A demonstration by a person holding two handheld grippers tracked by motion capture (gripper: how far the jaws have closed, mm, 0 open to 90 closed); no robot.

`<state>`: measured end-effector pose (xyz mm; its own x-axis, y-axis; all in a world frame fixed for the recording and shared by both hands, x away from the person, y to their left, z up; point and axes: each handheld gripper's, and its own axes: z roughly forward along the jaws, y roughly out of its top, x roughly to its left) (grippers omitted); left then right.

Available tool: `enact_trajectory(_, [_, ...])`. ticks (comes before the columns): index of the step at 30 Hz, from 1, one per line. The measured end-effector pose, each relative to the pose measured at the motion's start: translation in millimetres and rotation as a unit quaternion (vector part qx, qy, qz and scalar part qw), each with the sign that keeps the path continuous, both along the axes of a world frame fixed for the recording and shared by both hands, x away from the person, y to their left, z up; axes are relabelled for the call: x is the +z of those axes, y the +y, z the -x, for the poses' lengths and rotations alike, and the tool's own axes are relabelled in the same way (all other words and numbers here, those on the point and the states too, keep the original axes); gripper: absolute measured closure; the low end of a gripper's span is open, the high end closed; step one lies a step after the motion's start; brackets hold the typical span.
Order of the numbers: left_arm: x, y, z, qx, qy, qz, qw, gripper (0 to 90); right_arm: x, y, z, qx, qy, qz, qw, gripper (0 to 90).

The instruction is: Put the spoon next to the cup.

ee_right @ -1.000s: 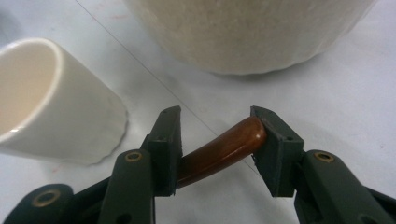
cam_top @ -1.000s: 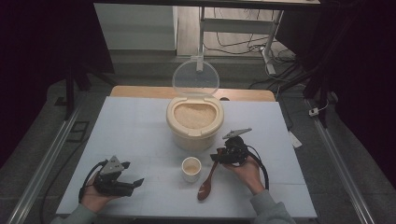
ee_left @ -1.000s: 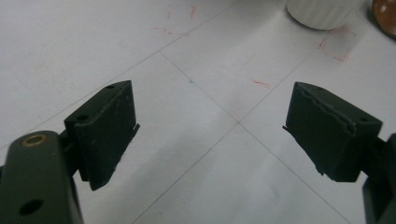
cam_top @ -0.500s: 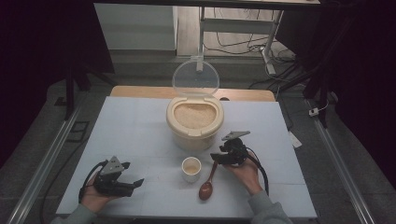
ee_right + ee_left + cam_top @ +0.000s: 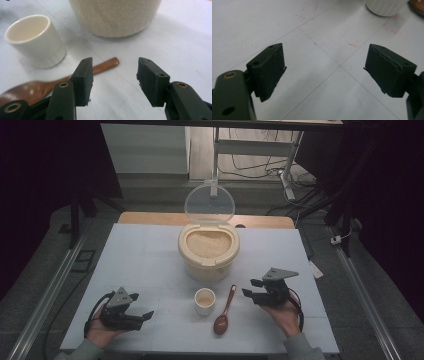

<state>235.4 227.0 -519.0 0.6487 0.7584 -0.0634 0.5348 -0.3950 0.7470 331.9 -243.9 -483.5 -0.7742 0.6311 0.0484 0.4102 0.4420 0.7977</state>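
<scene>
Dark room, pale counter under the high view, cables on the floor behind. The rice bin sits mid-counter with its clear lid flipped up, a small cup in front of it and the wooden spoon lying flat just right of the cup. Right tool hovers beside the spoon handle, holding nothing; left tool rests well apart.

Left gripper view: jaws spread wide over bare counter, cup base far off.

Right gripper view: jaws have just been opening, nothing between them, spoon behind the left jaw. Looks like the scoop's finished and the spoon's set down. Next it probably backs away, minding the cup.
</scene>
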Motion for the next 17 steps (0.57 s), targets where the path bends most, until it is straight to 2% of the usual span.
enact_trajectory(5, [1.0, 0.6, 0.5, 0.002, -0.003, 0.002, 1.0, 16.2, 0.5, -25.5, 15.4, 0.002, -0.014, -0.011, 0.9998, 46.8])
enact_trajectory(10, [1.6, 1.0, 0.6, 0.003, -0.004, 0.004, 1.0, 16.0, -0.2, -45.5, 24.3, -0.004, -0.026, -0.014, 0.9995, 46.8])
enact_trajectory(16, [1.7, 1.2, 0.6, 0.007, -0.004, 0.006, 0.9999, 15.6, -1.7, -52.2, 27.8, -0.005, -0.034, -0.016, 0.9993, 46.5])
enact_trajectory(17, [1.7, 1.2, 0.6, 0.007, -0.004, 0.007, 0.9999, 15.5, -1.4, -51.4, 28.1, -0.006, -0.037, -0.008, 0.9993, 46.3])
